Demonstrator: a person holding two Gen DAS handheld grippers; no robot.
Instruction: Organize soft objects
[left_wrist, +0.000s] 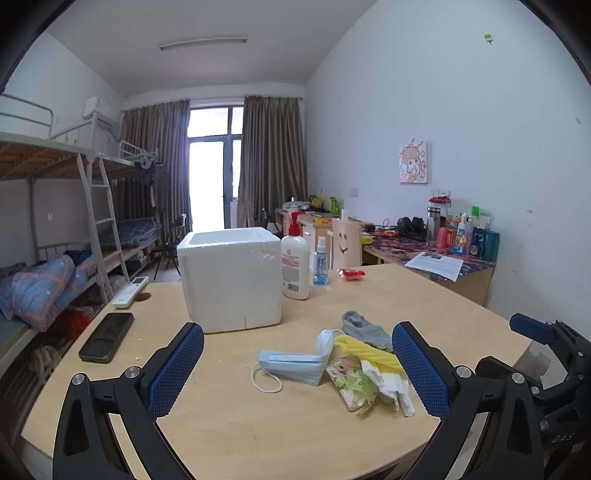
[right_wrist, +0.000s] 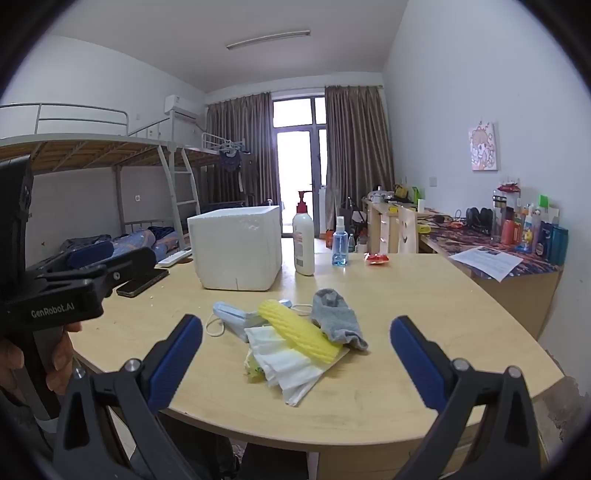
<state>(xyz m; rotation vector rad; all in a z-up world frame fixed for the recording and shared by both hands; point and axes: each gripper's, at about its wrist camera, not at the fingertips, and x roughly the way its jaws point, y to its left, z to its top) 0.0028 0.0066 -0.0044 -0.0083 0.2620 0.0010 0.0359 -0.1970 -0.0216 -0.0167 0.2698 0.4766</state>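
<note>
A small heap of soft things lies on the wooden table (left_wrist: 229, 435): a blue face mask (left_wrist: 295, 363) (right_wrist: 236, 314), a grey sock (left_wrist: 365, 328) (right_wrist: 338, 319), a yellow ribbed foam sleeve (left_wrist: 369, 352) (right_wrist: 299, 328), white tissue (left_wrist: 391, 387) (right_wrist: 288, 363) and a printed wrapper (left_wrist: 351, 384). Behind the heap stands an open white foam box (left_wrist: 231, 278) (right_wrist: 236, 247). My left gripper (left_wrist: 297, 369) hovers open just short of the heap, nothing between its blue pads. My right gripper (right_wrist: 295, 360) is open too, near the table's front edge, facing the heap.
A lotion pump bottle (left_wrist: 295, 266) (right_wrist: 303, 240), a blue spray bottle (left_wrist: 320, 264) (right_wrist: 339, 243) and a red packet (left_wrist: 351, 274) (right_wrist: 376, 259) stand behind. A phone (left_wrist: 107, 336) and remote (left_wrist: 130, 291) lie left. A hand (right_wrist: 61, 350) holds the left gripper. Bunk beds left, cluttered desk right.
</note>
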